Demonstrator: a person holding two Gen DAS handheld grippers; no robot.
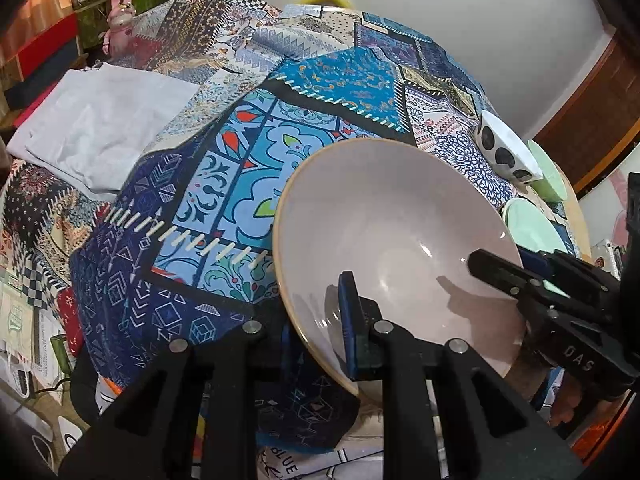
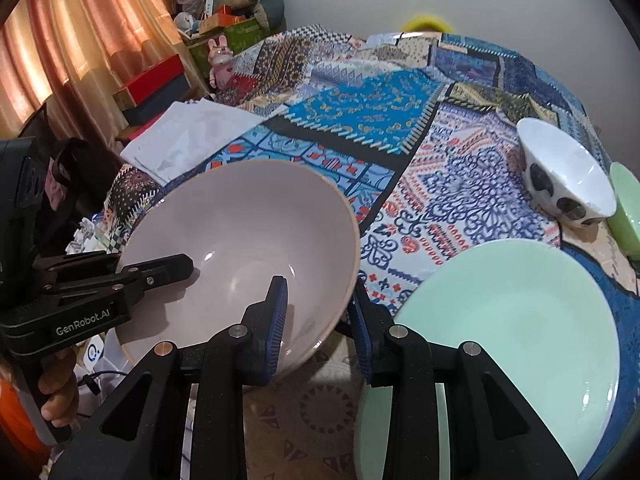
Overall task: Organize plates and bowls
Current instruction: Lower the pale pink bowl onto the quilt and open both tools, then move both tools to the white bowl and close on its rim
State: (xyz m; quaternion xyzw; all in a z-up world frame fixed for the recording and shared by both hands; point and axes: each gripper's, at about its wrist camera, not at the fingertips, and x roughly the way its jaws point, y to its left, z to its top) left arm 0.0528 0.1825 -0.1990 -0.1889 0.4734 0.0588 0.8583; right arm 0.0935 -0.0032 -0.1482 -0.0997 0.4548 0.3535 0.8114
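Both grippers pinch the rim of the pale pink bowl (image 2: 240,248), holding it tilted above the patchwork tablecloth (image 2: 400,128). The right gripper (image 2: 318,320) grips its rim at about 4 o'clock, the left gripper (image 1: 320,332) from the opposite side. A mint green plate (image 2: 520,320) sits at 4 o'clock, a spotted bowl (image 2: 568,176) at 2.

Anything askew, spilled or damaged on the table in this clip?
The patchwork tablecloth is rumpled rather than flat. The pink bowl tilts, held at its rim by both the left gripper and right gripper. No spill or breakage visible.
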